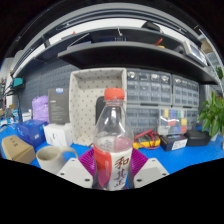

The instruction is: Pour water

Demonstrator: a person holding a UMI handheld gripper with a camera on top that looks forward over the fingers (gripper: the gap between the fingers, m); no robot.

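Observation:
A clear plastic water bottle (pixel 112 140) with an orange-red cap and a white label with red characters stands upright between my fingers. My gripper (pixel 112 168) is shut on the bottle, with the purple pads (pixel 90 160) pressed against both sides of its lower body. A white mug (pixel 52 157) sits to the left of the bottle, just beyond the left finger. The bottle's base is hidden below the fingers.
A blue table (pixel 170 155) carries a tan box (pixel 17 148), a white cube (pixel 58 133), a blue basket (pixel 32 131) and purple container on the left. A checkered board (pixel 90 95) and drawer cabinet (pixel 150 90) stand behind. A plant (pixel 212 115) is at the right.

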